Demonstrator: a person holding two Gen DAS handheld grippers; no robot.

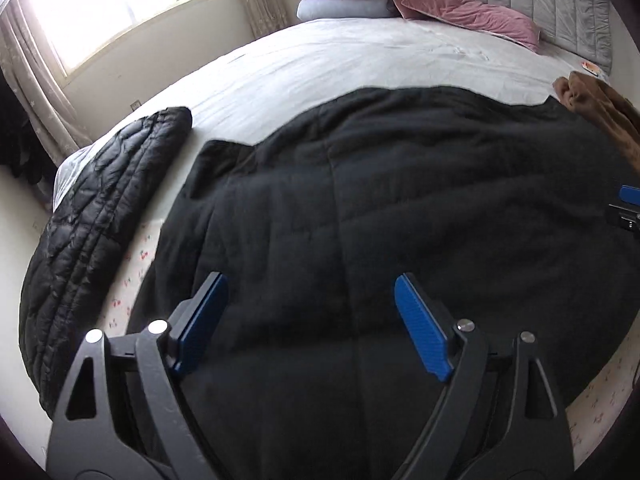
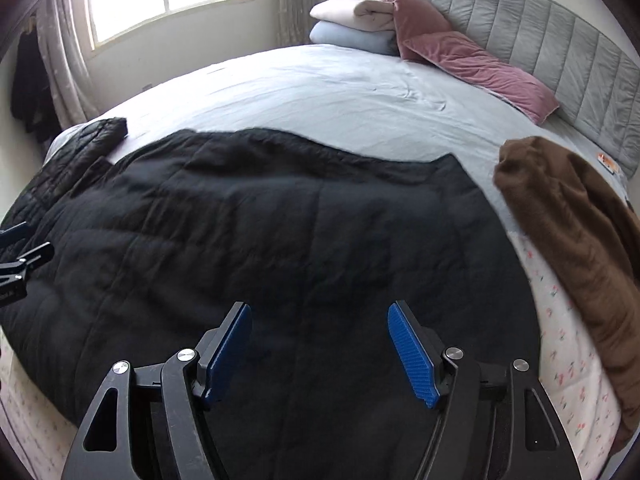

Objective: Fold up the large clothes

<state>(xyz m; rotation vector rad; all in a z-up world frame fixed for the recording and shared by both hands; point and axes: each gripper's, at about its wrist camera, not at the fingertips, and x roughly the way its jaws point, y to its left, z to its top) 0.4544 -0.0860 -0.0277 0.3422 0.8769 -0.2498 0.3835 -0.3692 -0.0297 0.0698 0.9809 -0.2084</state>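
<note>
A large black quilted garment (image 1: 400,208) lies spread flat on the bed, filling the near part of both views (image 2: 280,232). My left gripper (image 1: 310,284) hovers open over its near left part, holding nothing. My right gripper (image 2: 318,312) hovers open over its near right part, holding nothing. A bit of the right gripper shows at the right edge of the left wrist view (image 1: 628,208), and the left gripper at the left edge of the right wrist view (image 2: 20,252).
A black puffer jacket (image 1: 100,216) lies at the bed's left edge. A brown fleece garment (image 2: 572,232) lies to the right. Folded blankets (image 2: 356,20) and pink pillows (image 2: 476,64) sit by the grey headboard (image 2: 560,52). The pale sheet (image 2: 320,92) lies beyond.
</note>
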